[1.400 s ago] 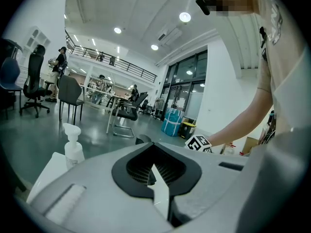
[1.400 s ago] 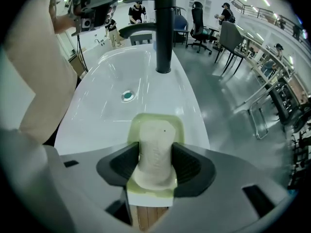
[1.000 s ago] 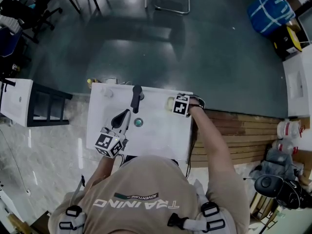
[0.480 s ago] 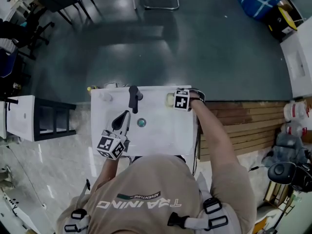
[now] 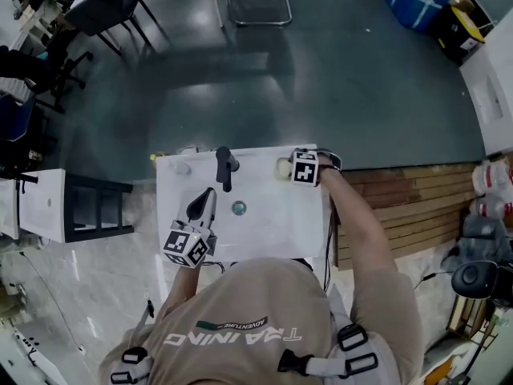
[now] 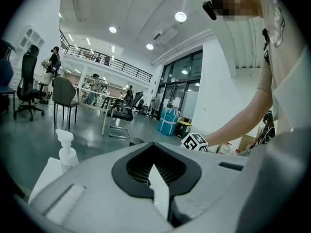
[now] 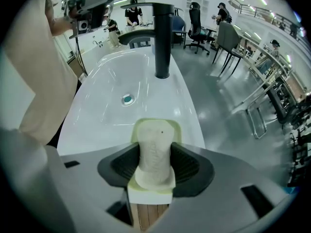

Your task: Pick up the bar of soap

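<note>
Scarcely moved in the last second: kept the right gripper (image 7: 155, 152) nose-down over the dish (image 7: 171, 128) at the far right corner of the sink (image 5: 264, 215), with only the head view drifting a little. Pinches the soap (image 7: 153, 140) across its middle, both pads pressed against its sides, jaws held fairly wide by the bar's breadth. Looks not yet lifted, judging by the soap lying along the dish with pale green rim showing at both ends. Points to a grasp probably made, with only the raise left. Worth lifting straight up and slowly, given a possibly slick bar, apt to squirt out of a side pinch or drag the light dish along. Keeps the left gripper (image 6: 155, 159) idle over the sink's near left, roughly level, jaws pressed together on nothing, well apart from the tap (image 5: 225, 165) and the soap. Needs no help from that side.
</note>
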